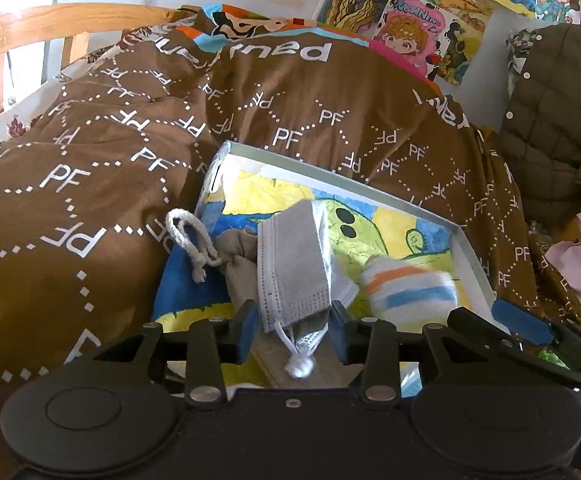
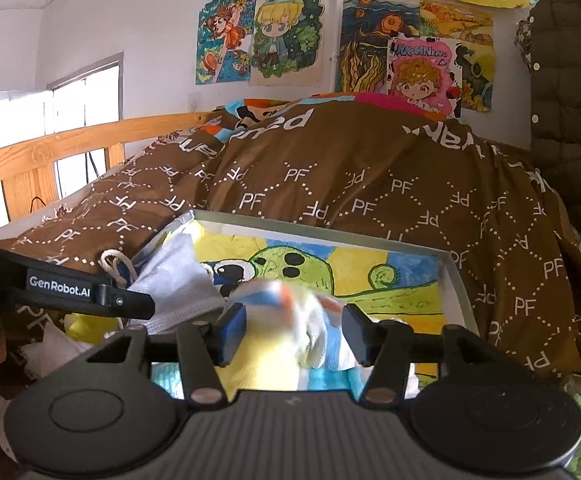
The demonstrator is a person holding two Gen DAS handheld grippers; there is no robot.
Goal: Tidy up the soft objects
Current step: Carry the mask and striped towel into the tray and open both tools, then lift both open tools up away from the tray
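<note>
Brown quilted duvet (image 1: 102,184) printed with white dotted diamonds and "PF" letters covers a bed with a pale wooden rail (image 1: 42,28); hand-coloured cartoon drawings (image 1: 410,20) paper the white wall, and a puffy olive quilted jacket (image 1: 554,112) hangs at right. On the duvet sits a shallow white cardboard box (image 1: 472,256), thin-walled, its floor lined with a crayon drawing in yellow, blue and green. Left wrist view: left gripper (image 1: 294,330), black with blue pads, jaws spread; a pleated grey paper face mask (image 1: 290,264) with white elastic loop lies between them, and whether the pads touch it I cannot tell. Just left of the mask is a beige cloth drawstring pouch (image 1: 236,256) with a twisted white cotton cord (image 1: 194,236) looped over the box edge. Right of the mask, a blurred rolled knit sock with orange and blue stripes (image 1: 408,288) is inside the box, and the right gripper's blue pad (image 1: 524,322) shows near the box's right wall.

Right wrist view: same duvet, rail (image 2: 50,160), wall drawings (image 2: 286,36), box (image 2: 456,280). Right gripper (image 2: 292,332), jaws spread wide, the soft striped sock (image 2: 290,312) blurred between the pads, which do not clearly press it. Left gripper's black arm enters at left by the grey mask (image 2: 174,276) and the cord (image 2: 116,264).
</note>
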